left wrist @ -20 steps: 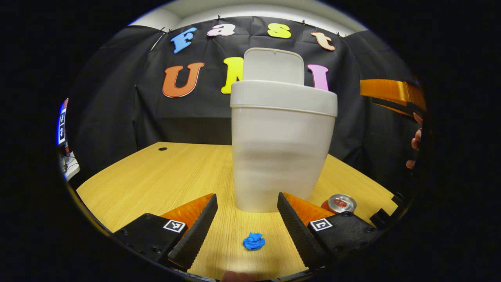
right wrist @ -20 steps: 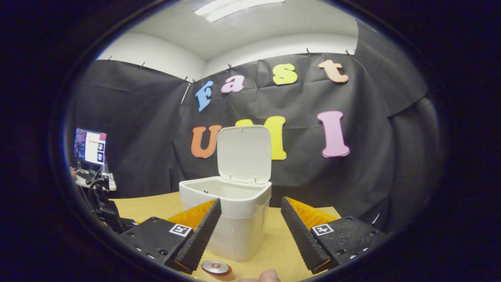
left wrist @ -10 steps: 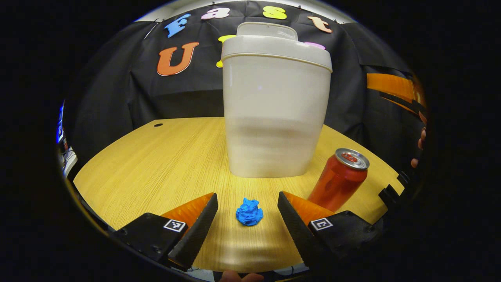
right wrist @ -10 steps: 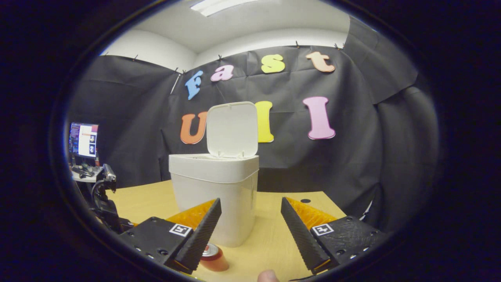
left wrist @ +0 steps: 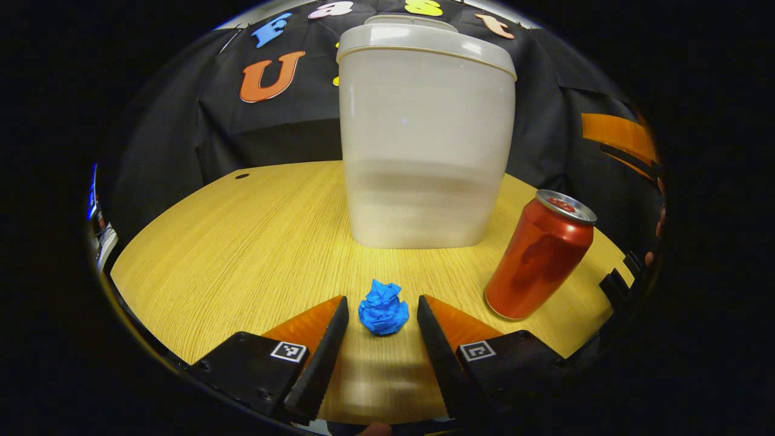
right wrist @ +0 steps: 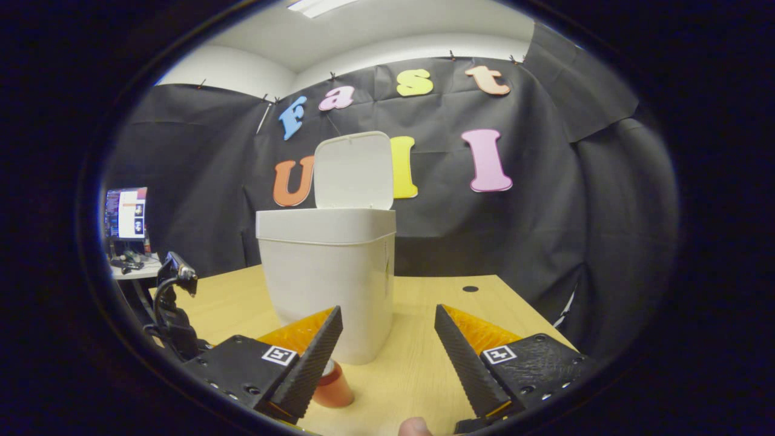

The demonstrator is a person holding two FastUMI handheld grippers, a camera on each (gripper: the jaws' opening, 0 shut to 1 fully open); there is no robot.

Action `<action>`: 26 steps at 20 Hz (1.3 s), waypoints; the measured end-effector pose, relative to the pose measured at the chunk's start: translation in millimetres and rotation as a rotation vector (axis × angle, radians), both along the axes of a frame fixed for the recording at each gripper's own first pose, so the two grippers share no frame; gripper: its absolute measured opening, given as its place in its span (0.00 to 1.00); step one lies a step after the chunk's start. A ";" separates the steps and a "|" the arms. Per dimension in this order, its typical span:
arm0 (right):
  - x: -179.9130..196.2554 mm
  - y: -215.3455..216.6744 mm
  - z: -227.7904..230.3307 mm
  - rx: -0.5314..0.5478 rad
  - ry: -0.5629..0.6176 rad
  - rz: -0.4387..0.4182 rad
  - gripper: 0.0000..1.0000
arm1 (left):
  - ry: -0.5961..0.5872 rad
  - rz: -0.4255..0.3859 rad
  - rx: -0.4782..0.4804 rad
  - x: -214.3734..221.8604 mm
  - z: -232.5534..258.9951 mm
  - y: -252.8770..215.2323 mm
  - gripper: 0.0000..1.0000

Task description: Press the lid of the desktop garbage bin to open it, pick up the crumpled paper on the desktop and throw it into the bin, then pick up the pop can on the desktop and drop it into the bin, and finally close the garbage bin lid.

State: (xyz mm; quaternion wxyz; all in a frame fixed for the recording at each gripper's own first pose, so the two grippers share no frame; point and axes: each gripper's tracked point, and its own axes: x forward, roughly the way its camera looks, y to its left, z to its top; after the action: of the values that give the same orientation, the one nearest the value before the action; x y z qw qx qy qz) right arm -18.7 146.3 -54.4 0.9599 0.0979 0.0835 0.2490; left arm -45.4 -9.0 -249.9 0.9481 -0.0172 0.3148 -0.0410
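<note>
Blue crumpled paper (left wrist: 383,315) sits between left gripper's (left wrist: 381,303) parted, non-touching fingers.

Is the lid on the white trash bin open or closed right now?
Open. In the right gripper view the lid stands straight up behind the rim of the bin.

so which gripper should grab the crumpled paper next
Left. The left gripper already has its open fingers on either side of the blue crumpled paper on the desk. The right gripper is open too, facing the bin.
</note>
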 end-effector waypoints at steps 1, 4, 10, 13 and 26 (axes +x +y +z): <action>0.1 -0.1 -1.6 0.000 0.002 0.000 0.95 | 0.003 0.000 0.007 0.8 -0.2 1.5 0.75; -0.2 -0.8 -8.2 0.002 0.018 0.000 0.95 | 0.001 0.011 0.017 0.5 -1.5 3.4 0.61; -1.0 2.3 -11.8 0.025 0.038 0.000 0.93 | -0.044 -0.026 0.024 3.0 8.0 -3.2 0.35; -6.1 7.9 -12.5 0.020 0.034 0.015 0.96 | -0.057 -0.022 -0.001 5.7 13.5 -5.7 0.27; -46.8 50.5 -30.4 -0.025 0.063 0.115 0.96 | -0.260 0.137 -0.082 24.5 90.1 37.4 0.26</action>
State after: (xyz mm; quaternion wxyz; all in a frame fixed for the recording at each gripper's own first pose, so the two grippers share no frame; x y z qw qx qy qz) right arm -65.4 196.8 -84.7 0.9420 0.0888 0.1222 0.2996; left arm -20.9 28.5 -159.7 0.9800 -0.0717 0.1854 0.0094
